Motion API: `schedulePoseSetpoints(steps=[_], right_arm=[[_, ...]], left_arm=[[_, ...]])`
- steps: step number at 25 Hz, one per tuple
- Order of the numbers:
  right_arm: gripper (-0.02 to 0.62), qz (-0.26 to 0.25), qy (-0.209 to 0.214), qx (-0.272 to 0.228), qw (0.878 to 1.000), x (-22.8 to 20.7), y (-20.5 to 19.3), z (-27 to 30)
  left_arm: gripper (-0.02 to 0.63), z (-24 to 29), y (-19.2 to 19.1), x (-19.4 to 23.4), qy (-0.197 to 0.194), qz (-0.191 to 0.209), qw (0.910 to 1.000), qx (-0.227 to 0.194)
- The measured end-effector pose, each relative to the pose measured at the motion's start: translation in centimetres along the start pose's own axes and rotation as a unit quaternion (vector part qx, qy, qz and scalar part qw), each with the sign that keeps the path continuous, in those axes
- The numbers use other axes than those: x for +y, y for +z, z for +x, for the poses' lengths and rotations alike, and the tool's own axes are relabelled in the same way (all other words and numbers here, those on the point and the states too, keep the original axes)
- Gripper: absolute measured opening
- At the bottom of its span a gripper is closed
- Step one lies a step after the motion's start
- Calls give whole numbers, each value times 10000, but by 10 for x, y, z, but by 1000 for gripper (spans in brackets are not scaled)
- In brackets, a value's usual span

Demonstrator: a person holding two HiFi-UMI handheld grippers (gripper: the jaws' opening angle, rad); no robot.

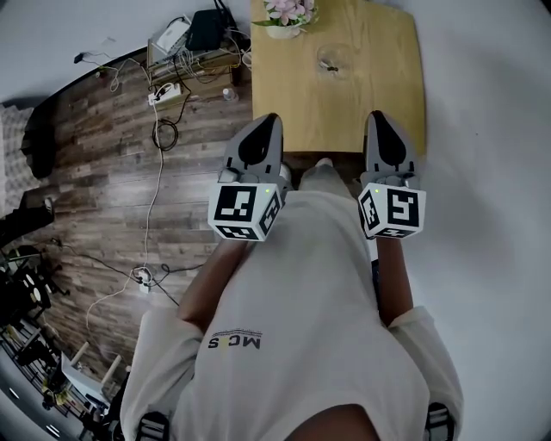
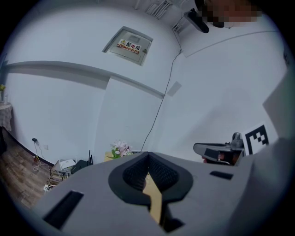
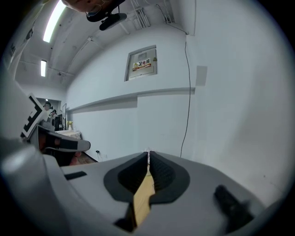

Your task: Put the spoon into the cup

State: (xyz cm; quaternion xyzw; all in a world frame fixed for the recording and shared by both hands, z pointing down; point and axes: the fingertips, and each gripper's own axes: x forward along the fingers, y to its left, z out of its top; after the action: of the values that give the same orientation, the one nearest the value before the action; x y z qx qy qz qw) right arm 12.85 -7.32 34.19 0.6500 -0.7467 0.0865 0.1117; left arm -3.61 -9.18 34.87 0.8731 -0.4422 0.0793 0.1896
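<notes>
A clear glass cup (image 1: 334,60) stands on the far half of a small wooden table (image 1: 379,103). A small dark shape lies at the cup; I cannot tell whether it is the spoon. My left gripper (image 1: 272,117) hovers at the table's near left edge, jaws shut, nothing in it. My right gripper (image 1: 375,114) hangs over the near right part of the table, also shut and empty. In the left gripper view the shut jaws (image 2: 147,155) point level at a white wall. The right gripper view shows the same closed pose (image 3: 148,152).
A pot of pink flowers (image 1: 286,15) stands at the table's far edge, also as flowers (image 2: 120,148). Cables, a power strip (image 1: 165,93) and black boxes (image 1: 207,30) lie on the wooden floor to the left. A white wall runs along the right.
</notes>
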Motion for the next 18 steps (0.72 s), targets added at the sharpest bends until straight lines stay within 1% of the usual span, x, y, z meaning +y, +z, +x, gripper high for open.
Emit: schedulePoseSetpoints(steps=[2, 12, 18], right_arm=[[37, -30, -33, 8, 10000, 1, 0, -4], [37, 69, 110, 78, 9999, 9, -8, -8], [37, 47, 150, 85, 9998, 11, -9, -13]], left_arm=[[11, -1, 2, -1, -22, 51, 10000, -30], [11, -7, 7, -3, -1, 125, 9999, -78], [11, -14, -1, -5, 12, 127, 9999, -3]])
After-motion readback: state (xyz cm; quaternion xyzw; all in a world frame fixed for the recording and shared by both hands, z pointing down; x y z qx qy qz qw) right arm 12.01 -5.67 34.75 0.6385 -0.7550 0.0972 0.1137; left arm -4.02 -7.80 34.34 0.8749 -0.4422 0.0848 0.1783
